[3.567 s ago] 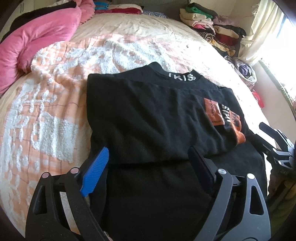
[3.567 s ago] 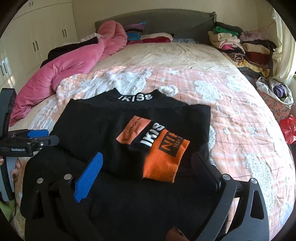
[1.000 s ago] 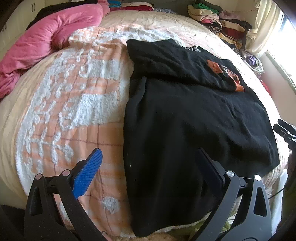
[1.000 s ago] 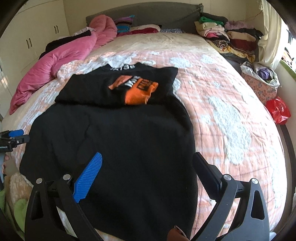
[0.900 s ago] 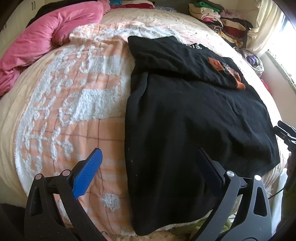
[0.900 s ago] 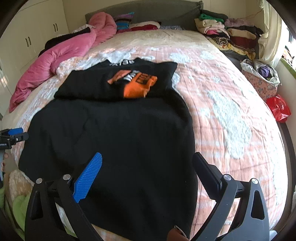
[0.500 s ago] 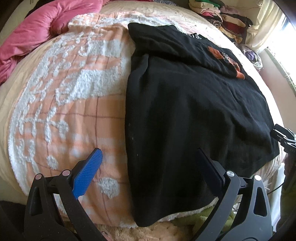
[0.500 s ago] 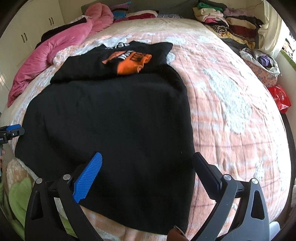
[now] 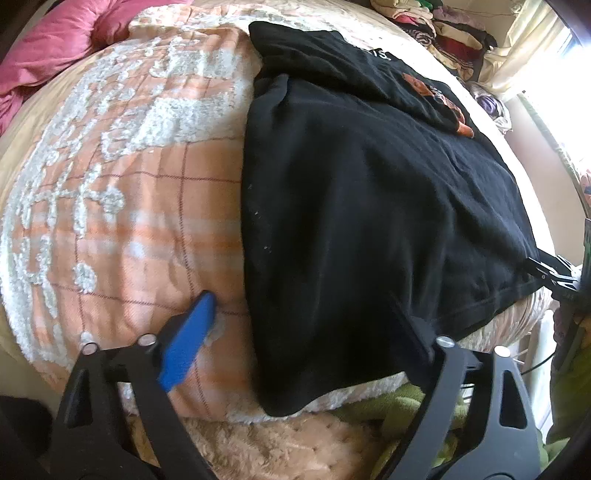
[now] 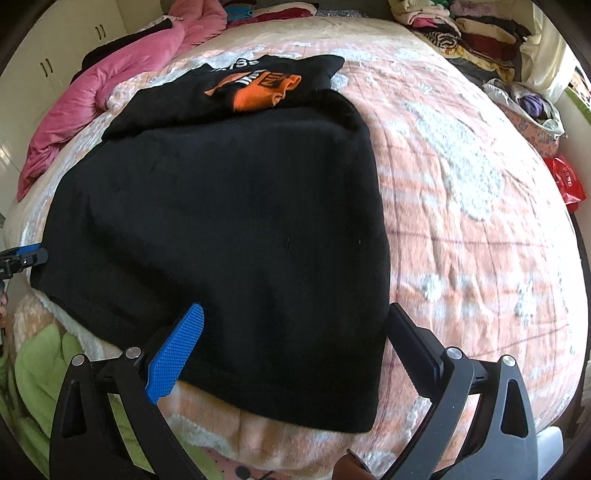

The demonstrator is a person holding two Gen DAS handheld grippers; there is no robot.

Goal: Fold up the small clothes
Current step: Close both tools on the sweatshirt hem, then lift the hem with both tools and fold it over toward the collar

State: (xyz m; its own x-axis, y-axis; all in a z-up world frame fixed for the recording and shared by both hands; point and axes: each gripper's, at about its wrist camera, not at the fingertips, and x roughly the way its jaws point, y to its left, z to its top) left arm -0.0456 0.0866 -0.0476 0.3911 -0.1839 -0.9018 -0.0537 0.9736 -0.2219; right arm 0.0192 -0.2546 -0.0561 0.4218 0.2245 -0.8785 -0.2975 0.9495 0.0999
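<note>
A black top [image 9: 369,206] lies on the bed, its sleeves folded in at the far end, where an orange printed sleeve [image 10: 258,90] lies across the chest. Its hem [image 10: 288,402] hangs at the bed's near edge. My left gripper [image 9: 299,321] is open and empty, low over the hem's left corner. It shows at the left rim of the right wrist view [image 10: 22,258]. My right gripper [image 10: 295,328] is open and empty over the hem's right corner. It shows at the right rim of the left wrist view [image 9: 550,273].
The top lies on an orange and white plaid blanket [image 9: 122,192] [image 10: 461,229]. A pink duvet [image 10: 110,85] is bunched at the far left. Stacked folded clothes [image 10: 472,33] stand at the far right. A green fleece [image 10: 40,365] hangs below the bed edge.
Both grippers have drawn back from the folded sleeves down to the hem at the bed's near edge, and dropped lower. Both stayed open.
</note>
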